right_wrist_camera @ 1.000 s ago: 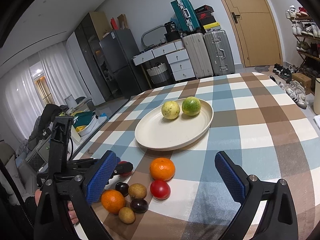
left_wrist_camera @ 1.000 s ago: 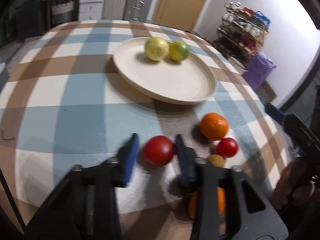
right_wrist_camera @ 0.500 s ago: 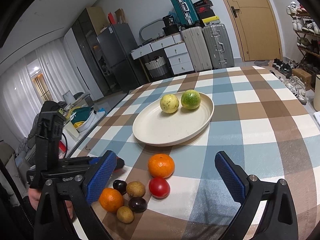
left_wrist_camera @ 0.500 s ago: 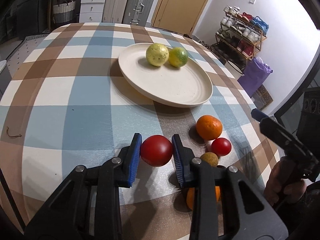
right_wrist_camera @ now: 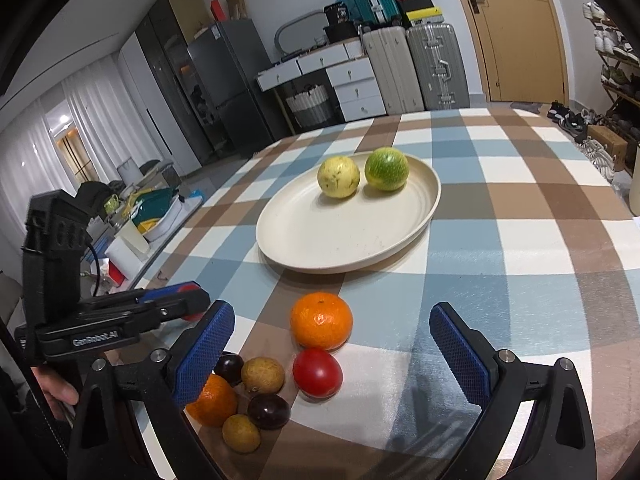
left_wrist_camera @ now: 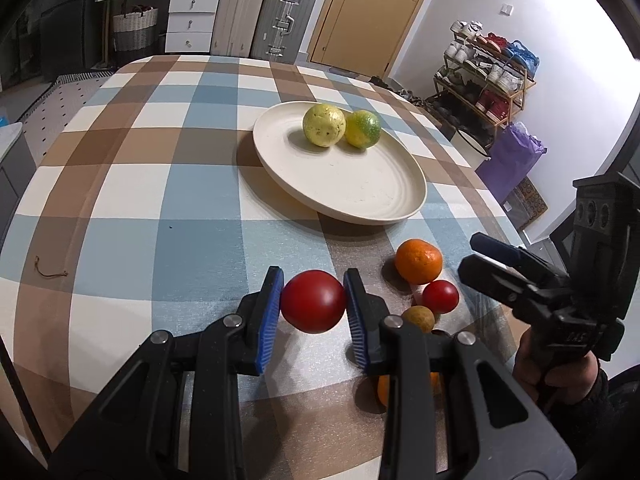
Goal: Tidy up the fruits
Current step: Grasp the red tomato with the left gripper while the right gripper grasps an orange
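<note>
The left gripper (left_wrist_camera: 313,307) pinches a red tomato (left_wrist_camera: 313,307) above the checked tablecloth (left_wrist_camera: 160,200); the cream plate (left_wrist_camera: 360,196) with two yellow-green fruits (left_wrist_camera: 323,125) lies at twelve o'clock, path clear. The right gripper (right_wrist_camera: 332,344) is spread over the fruit pile (right_wrist_camera: 256,392)

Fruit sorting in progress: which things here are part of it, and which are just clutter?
Job: red tomato in the left gripper; plate with two fruits; loose fruit pile, e.g. orange; right gripper.

Clutter: suitcases, shoe rack, brown string.
</note>
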The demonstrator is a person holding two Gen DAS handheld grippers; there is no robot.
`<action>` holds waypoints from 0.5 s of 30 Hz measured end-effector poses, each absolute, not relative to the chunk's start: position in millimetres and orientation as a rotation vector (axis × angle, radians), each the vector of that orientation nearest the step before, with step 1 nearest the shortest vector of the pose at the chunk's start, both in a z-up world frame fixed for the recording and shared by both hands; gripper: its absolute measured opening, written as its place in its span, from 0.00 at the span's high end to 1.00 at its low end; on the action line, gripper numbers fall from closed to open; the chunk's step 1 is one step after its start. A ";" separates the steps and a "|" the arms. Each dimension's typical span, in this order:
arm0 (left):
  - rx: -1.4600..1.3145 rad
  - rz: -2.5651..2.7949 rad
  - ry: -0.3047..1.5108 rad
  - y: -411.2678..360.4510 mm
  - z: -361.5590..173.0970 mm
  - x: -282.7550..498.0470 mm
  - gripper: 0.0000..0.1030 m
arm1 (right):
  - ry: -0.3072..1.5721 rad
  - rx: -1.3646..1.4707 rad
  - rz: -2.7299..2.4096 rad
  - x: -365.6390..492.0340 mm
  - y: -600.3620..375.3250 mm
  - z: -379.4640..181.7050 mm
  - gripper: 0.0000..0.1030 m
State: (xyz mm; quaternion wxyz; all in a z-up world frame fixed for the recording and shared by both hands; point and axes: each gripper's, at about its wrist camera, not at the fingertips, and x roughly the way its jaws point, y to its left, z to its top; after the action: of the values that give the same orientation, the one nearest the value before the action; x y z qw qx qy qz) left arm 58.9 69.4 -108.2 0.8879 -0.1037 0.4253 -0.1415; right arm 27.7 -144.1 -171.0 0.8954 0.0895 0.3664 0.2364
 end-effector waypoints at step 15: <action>-0.221 -0.279 0.891 74.2 -107.8 60.9 0.73 | 0.886 0.163 0.514 49.8 -124.1 -193.2 0.39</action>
State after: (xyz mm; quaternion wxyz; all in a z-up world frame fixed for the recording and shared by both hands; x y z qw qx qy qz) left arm 60.9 74.2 -107.8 0.8870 -0.1064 0.4287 -0.1344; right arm 49.8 -124.1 -193.2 0.8685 0.0777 0.4235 0.2456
